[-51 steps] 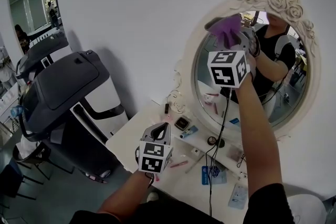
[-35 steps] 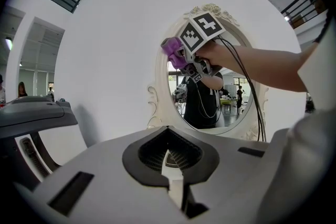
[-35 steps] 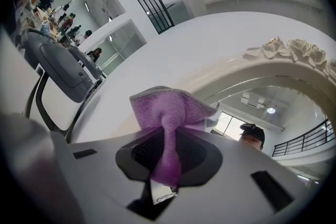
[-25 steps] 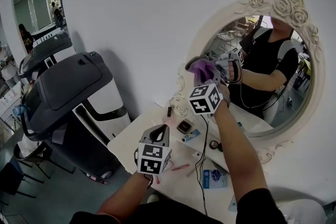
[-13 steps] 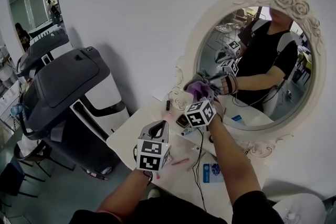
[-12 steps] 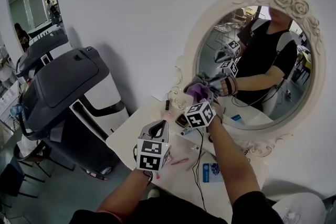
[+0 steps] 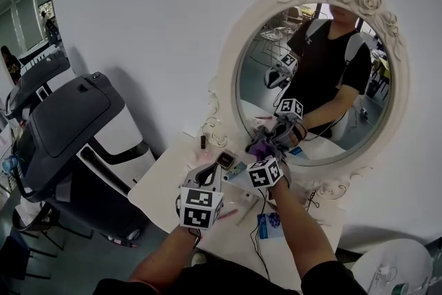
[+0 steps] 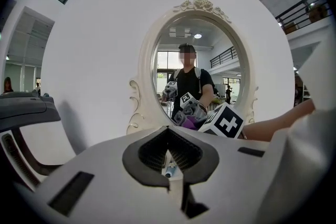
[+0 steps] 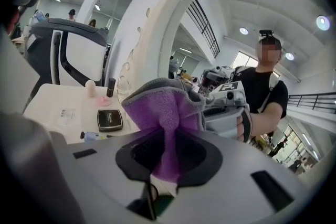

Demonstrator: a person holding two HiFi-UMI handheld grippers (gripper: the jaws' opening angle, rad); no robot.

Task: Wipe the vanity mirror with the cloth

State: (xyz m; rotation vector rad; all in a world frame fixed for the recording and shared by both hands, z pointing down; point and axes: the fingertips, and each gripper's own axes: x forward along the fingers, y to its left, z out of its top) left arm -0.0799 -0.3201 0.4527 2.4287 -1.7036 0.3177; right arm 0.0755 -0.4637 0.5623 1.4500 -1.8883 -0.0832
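Note:
The oval vanity mirror (image 7: 314,24) in its ornate white frame stands on the white table (image 7: 155,193) against the wall. My right gripper (image 7: 261,154) is shut on the purple cloth (image 7: 257,147), low by the mirror's bottom left rim, above the table. In the right gripper view the cloth (image 9: 165,110) bunches up out of the right gripper (image 9: 165,157), with the mirror (image 9: 157,29) just ahead. My left gripper (image 7: 213,168) hovers over the table, shut and empty. The left gripper (image 8: 168,157) faces the mirror (image 8: 197,55).
A black compact (image 7: 224,160), a small tube (image 7: 235,169), a pink pen (image 7: 242,211), a blue card (image 7: 268,224) and a black cable (image 7: 257,231) lie on the table. A large black-and-white machine (image 7: 76,128) stands left of the table.
My right gripper has come down with the cloth from the mirror's upper glass to its lower left rim. The left gripper has stayed put.

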